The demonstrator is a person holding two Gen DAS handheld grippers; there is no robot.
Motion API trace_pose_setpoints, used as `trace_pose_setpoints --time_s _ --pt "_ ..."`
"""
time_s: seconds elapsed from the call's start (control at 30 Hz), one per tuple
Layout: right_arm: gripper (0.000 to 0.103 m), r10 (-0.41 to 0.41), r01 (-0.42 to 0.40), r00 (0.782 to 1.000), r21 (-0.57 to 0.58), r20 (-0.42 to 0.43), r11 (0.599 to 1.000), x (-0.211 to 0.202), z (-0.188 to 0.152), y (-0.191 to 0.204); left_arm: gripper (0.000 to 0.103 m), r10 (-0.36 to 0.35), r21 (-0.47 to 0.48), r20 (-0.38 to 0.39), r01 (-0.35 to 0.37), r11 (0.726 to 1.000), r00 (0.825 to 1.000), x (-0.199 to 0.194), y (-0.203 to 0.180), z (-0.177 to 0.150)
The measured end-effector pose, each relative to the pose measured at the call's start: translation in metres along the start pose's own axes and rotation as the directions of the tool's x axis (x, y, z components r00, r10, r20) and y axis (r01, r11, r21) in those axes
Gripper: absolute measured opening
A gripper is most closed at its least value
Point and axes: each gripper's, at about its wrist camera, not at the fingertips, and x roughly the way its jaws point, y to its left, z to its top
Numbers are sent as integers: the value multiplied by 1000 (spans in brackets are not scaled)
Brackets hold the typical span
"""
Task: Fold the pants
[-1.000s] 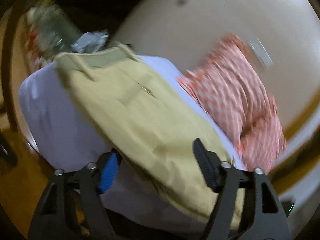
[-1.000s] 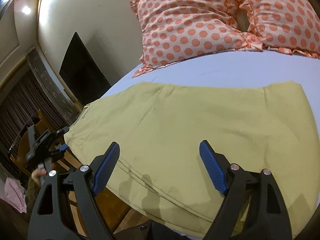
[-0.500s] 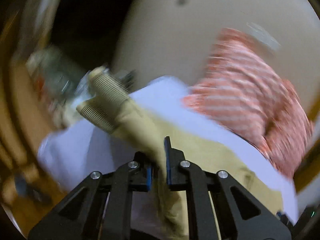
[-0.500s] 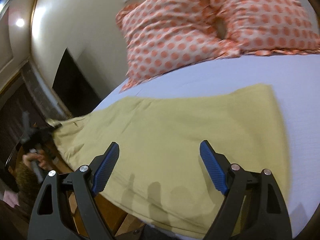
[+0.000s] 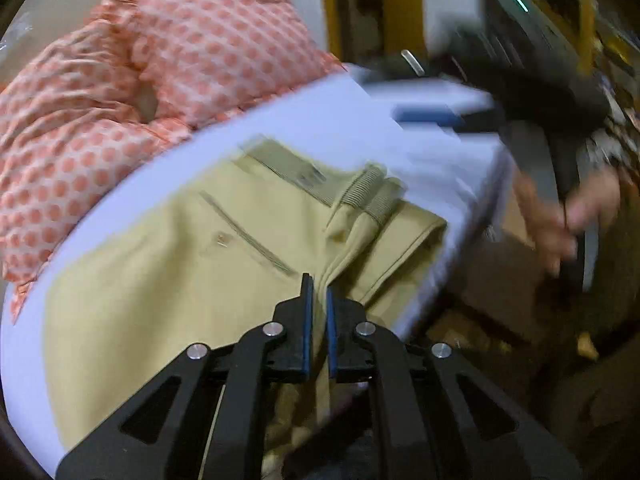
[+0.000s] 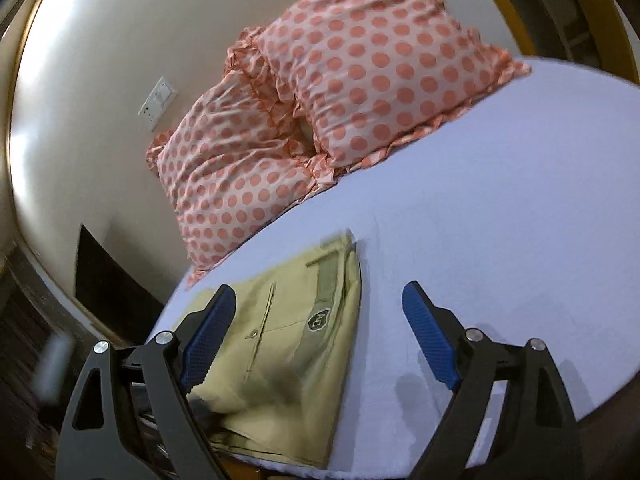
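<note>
Two polka-dot pillows (image 6: 320,120) leaned against the wall at the head of the bed (image 6: 500,200), and we saw the khaki pants (image 5: 180,280) lying folded over on the pale sheet near its edge. Our left gripper (image 5: 317,312) had its blue-padded jaws nearly together, clamped on a fold of the pants fabric that rose between them; below the jaws the cloth dropped out of sight behind the gripper's black frame. Our right gripper (image 6: 316,336) hung with its jaws spread wide over the sheet, nothing between them. Its left finger (image 6: 208,332) covered part of the pants (image 6: 292,344), and we could not tell whether it touched the cloth. From that view the layered edges of the pants at the near side of the bed were half hidden behind the frame. A small dark badge (image 6: 319,315) showed near the waistband (image 6: 332,276), too small to read. In the left view the right gripper (image 5: 440,116) and the hand (image 5: 568,216) holding it were smeared by blur, as was everything beyond the bed's edge. A wall switch plate (image 6: 158,103) sat beside the pillows.
</note>
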Motion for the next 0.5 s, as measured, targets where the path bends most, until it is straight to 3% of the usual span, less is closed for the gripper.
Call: trace_pose_setpoints --time_s 0.1,0.17,0.2,0.23,0.27,0.3,0.37,0.47,0.5 --pt "86 -5 5 992 0 -126 1000 30 5 0 15 -37 -5 43 37 999 998 -24 1 -8" --pt "82 -16 11 981 -26 -196 1000 49 2 3 39 -78 -68 116 86 994 990 -54 21 -15" --pt "74 -28 19 974 -44 -223 999 59 1 5 59 -60 -109 152 77 991 987 -69 37 -15" --pt "70 -46 30 965 -67 -258 997 71 -2 6 69 -13 -162 181 43 986 983 -82 57 -17" --pt "66 -63 41 957 -84 -284 996 79 -5 6 70 64 -230 183 -21 973 981 -91 82 -24" --pt "64 -77 49 949 -97 -306 994 87 -6 6 74 126 -305 157 -73 950 979 -96 107 -34" --pt "63 -90 51 949 -132 -301 990 95 -6 10 75 162 -465 61 -116 878 985 -91 160 -55" --pt "59 -38 2 945 -109 -324 994 100 -5 8 73 69 -661 -20 -65 748 997 -74 223 -93" --pt "59 -14 -16 945 -90 -325 996 100 -4 5 73 33 -691 -20 -38 721 999 -70 232 -101"
